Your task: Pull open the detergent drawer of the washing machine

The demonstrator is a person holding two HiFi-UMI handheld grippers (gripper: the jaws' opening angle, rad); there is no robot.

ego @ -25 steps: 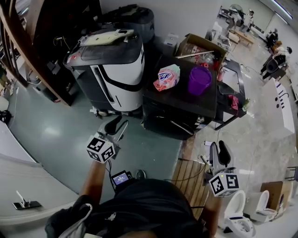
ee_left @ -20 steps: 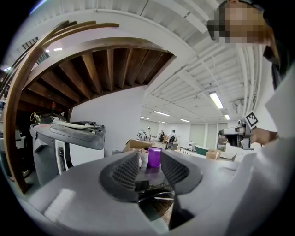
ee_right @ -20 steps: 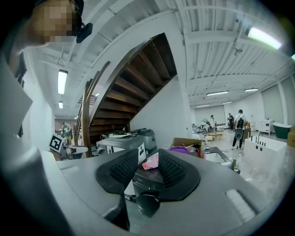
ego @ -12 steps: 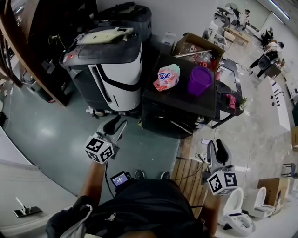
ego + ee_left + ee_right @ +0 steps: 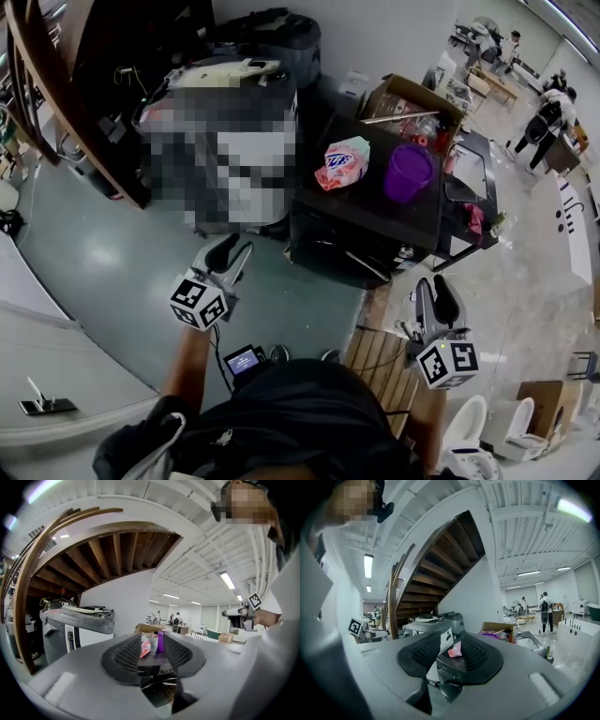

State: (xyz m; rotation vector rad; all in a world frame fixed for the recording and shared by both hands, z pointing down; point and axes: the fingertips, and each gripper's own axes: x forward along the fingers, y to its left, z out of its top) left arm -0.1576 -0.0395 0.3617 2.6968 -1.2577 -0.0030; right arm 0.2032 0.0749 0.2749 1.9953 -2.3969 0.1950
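Note:
A black washing machine (image 5: 361, 239) stands in the middle of the head view, with a pink detergent bag (image 5: 343, 161) and a purple cup (image 5: 407, 171) on its top. I cannot make out its drawer. My left gripper (image 5: 234, 246) hovers over the floor left of the machine's front, its jaws drawn together and empty. My right gripper (image 5: 433, 286) is in front of the machine's right corner, well apart from it, jaws also close together and empty. Along the right gripper (image 5: 451, 644), the machine's dark front (image 5: 447, 666) shows. Beyond the left gripper (image 5: 151, 644), the bag (image 5: 145, 646) and cup (image 5: 160, 641) show.
A grey and white appliance (image 5: 225, 150) stands left of the machine under a mosaic patch. A wooden stair (image 5: 56, 103) runs at far left. An open cardboard box (image 5: 412, 103) sits behind the machine. Wooden slats (image 5: 380, 352) lie by my right gripper. People (image 5: 548, 117) stand far right.
My right gripper has shifted a little up the picture, toward the machine. The left gripper has hardly moved. The head camera's view has shifted slightly.

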